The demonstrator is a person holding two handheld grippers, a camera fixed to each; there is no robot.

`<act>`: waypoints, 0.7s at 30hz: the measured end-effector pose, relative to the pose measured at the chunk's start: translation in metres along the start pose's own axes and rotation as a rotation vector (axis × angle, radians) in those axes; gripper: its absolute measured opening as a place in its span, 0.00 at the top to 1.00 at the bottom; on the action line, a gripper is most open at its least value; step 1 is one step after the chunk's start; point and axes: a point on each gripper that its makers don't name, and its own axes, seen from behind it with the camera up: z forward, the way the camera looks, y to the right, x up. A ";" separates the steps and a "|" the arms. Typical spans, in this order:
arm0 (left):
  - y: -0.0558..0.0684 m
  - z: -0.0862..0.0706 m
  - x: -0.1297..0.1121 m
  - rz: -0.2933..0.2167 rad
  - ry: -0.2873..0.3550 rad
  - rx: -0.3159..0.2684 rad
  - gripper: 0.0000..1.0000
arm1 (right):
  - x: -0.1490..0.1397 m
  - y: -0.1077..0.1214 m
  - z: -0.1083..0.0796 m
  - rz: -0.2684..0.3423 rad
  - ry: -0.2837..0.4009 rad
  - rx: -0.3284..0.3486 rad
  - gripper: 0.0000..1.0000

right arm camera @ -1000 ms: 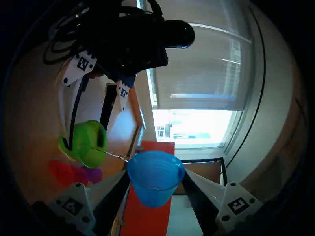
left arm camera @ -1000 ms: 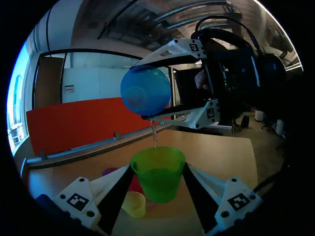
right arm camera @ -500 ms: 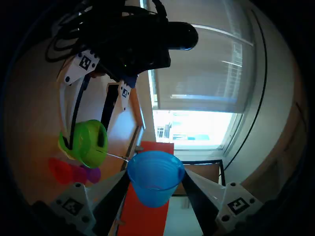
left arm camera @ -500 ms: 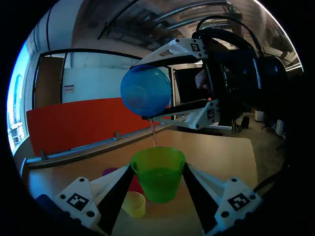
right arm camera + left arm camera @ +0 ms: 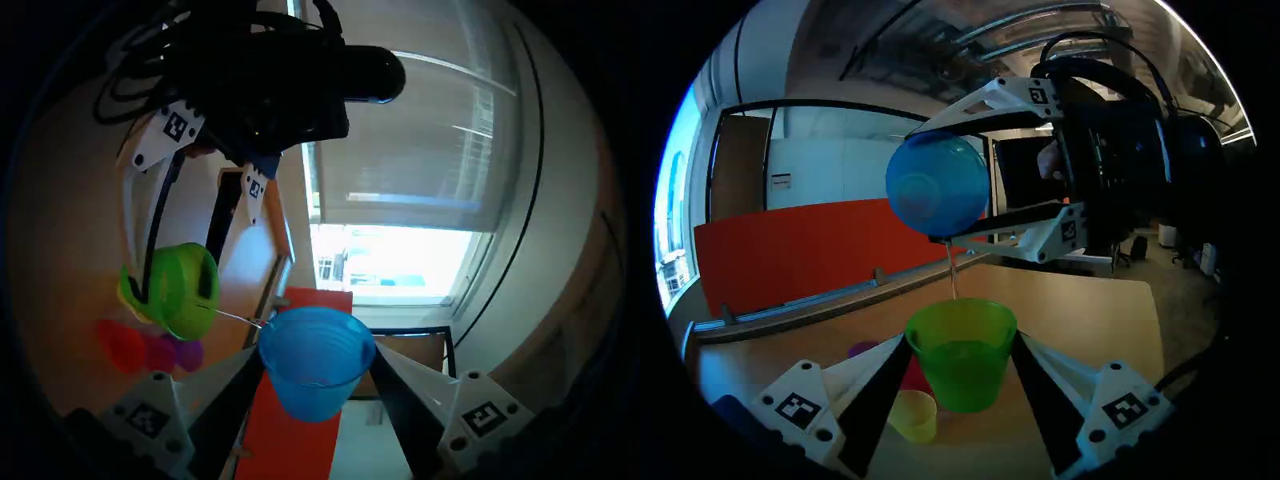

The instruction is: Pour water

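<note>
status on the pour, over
Left hand-held gripper shut on green cup. Right hand-held gripper shut on tipped blue cup, thin stream landing in green. Yellow cup clear.

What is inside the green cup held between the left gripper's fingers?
The green cup holds water partway up, and a thin stream falls in from the tilted blue cup above. Its bottom is hidden behind its own wall.

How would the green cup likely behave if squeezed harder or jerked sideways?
The green cup looks like thin translucent plastic, so it would probably flex under a harder squeeze. Water stands partway up inside, so a jerk would likely slosh it. Its wall narrows downward, so it probably won't slip down through the left gripper.
</note>
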 end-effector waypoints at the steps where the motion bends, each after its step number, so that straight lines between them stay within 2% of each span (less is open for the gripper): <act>1: 0.000 0.000 0.000 0.000 0.000 0.000 0.14 | 0.000 0.000 0.000 -0.001 0.000 -0.001 0.09; 21: 0.000 0.001 0.003 0.004 -0.001 -0.003 0.14 | 0.002 0.001 0.000 -0.012 0.004 -0.001 0.09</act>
